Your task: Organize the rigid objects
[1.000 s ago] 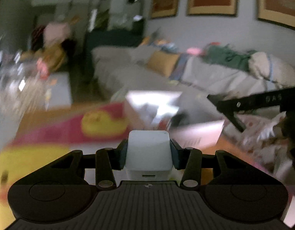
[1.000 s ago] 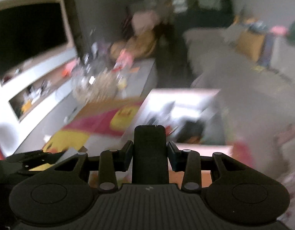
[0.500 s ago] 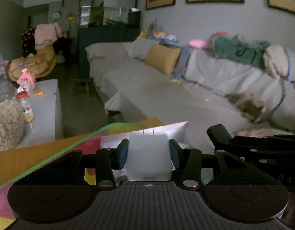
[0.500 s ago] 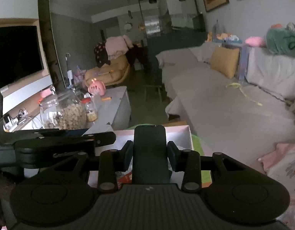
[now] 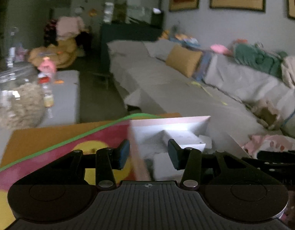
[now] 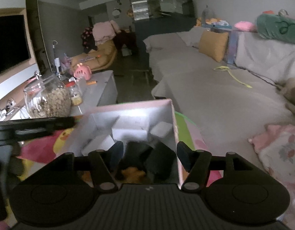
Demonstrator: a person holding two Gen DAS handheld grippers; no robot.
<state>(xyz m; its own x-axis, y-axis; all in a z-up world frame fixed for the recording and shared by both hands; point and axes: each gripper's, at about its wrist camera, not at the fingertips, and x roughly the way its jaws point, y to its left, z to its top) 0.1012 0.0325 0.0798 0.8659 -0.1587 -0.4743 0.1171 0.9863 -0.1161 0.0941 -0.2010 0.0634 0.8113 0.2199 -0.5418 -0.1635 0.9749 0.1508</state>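
A pink-rimmed open box (image 6: 172, 115) with a white inside sits on a colourful play mat (image 5: 51, 145); it also shows in the left wrist view (image 5: 170, 119). White blocks (image 6: 128, 133) and a dark object (image 6: 159, 161) lie inside it. My left gripper (image 5: 148, 154) is open and empty over the box's left wall, with a white block (image 5: 163, 164) just below it. My right gripper (image 6: 149, 155) is open and empty over the box, with the dark object lying between the jaws' span below.
A grey low table (image 6: 101, 88) holds a glass jar of nuts (image 6: 47, 99), a small jar and a pink toy (image 6: 82, 71). A grey covered sofa (image 6: 214, 88) with a yellow cushion runs along the right. A pink floral cloth (image 6: 278, 151) lies at right.
Both grippers have opened. The left let go of the white block and the right let go of the dark object; both now lie in the box.
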